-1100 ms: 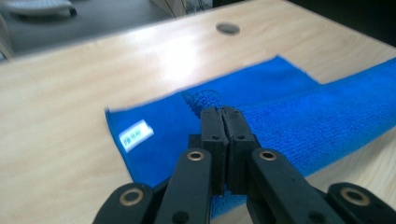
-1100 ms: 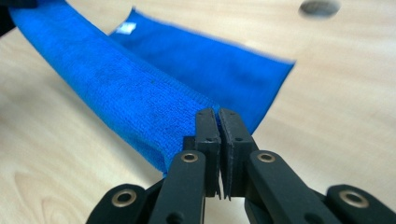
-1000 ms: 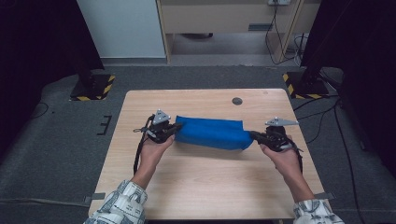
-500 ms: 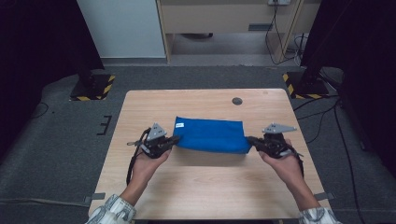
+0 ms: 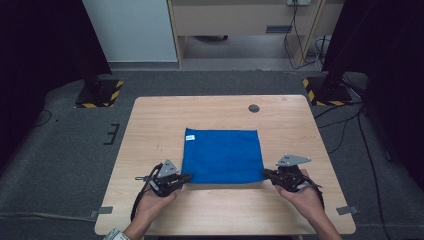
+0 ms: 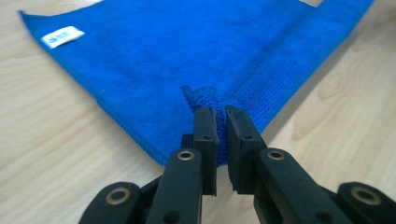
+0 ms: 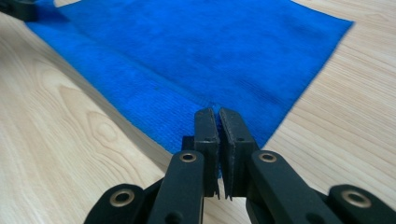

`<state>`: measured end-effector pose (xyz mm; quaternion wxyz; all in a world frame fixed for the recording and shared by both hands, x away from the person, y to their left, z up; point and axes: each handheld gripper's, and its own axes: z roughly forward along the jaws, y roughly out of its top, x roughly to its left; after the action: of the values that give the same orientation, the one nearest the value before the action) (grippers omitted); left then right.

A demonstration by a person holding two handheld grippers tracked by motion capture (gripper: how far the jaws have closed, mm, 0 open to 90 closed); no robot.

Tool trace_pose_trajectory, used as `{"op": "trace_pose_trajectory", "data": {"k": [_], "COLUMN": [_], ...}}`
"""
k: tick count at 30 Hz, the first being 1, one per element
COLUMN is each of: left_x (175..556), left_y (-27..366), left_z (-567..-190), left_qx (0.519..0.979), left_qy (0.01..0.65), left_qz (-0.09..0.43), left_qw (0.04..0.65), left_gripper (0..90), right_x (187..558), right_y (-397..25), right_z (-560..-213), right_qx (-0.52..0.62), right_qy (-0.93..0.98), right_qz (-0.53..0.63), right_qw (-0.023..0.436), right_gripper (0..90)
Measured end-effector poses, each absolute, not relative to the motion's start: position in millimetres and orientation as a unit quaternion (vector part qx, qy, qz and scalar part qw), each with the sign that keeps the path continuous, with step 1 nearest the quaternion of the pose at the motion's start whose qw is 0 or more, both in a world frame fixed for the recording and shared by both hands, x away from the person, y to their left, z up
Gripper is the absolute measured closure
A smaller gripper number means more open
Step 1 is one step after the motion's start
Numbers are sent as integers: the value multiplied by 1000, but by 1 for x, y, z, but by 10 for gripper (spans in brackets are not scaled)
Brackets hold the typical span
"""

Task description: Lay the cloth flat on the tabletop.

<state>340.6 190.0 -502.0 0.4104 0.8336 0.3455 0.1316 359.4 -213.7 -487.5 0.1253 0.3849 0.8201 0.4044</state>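
A blue cloth (image 5: 222, 156) lies spread flat near the middle of the wooden counter (image 5: 150, 125), its near edge running straight across from 9 o'clock to 3 o'clock just ahead of the person's hands. The left hand-held gripper (image 5: 183, 178) sits at the cloth's near left corner, and in the left gripper view its jaws are pressed together on a small puckered fold of that corner (image 6: 205, 97), with the cloth spreading away toward 12 o'clock and a white label (image 6: 62, 37) showing at the far left corner. The right hand-held gripper (image 5: 266, 174) sits at the near right corner, and in the right gripper view its jaws are likewise clamped on the hem (image 7: 212, 108), the fabric running off toward 11 o'clock. So each hand holds the corner on its own side, neither nearer than the other, and the whole cloth lies beyond both toward 12 o'clock. A faint band runs parallel to the near edge, which may be a crease. The work looks like folding or laying out the cloth; judged from this, the coming move turns on that shared near edge: lifted and carried toward 12 o'clock it would fold over the far half, and both corners would need to travel together to keep the edge straight. A small dark round disc (image 5: 254, 108) sits well apart near the counter's far edge
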Motion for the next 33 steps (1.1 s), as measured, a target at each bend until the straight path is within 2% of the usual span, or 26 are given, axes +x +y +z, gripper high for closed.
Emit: {"op": "trace_pose_trajectory", "data": {"k": [7,9,11,15,17,21,25,33], "left_x": [333,329,324,318,321,325,329,353], "left_y": [193,198,205,214,217,218,215,213], "left_z": [-508,-508,-507,-503,-499,-493,-490,-491], "left_qx": [843,841,835,832,819,811,812,811], "left_qy": [343,347,357,345,354,354,351,363], "left_qz": [129,133,130,143,148,154,160,160], "left_qw": [394,393,399,411,426,440,438,429], "left_gripper": [775,733,640,589,547,538,487,367], "right_x": [349,343,338,330,329,331,338,354], "right_y": [-216,-214,-213,-215,-215,-214,-209,-204], "right_z": [-486,-487,-488,-483,-481,-478,-482,-490], "right_qx": [367,359,357,355,355,359,362,383], "right_qy": [832,839,842,843,843,841,841,830], "right_qz": [400,394,391,391,392,392,386,387], "right_qw": [114,108,101,97,100,103,113,124], "right_gripper": [844,792,721,567,537,433,335,224]}}
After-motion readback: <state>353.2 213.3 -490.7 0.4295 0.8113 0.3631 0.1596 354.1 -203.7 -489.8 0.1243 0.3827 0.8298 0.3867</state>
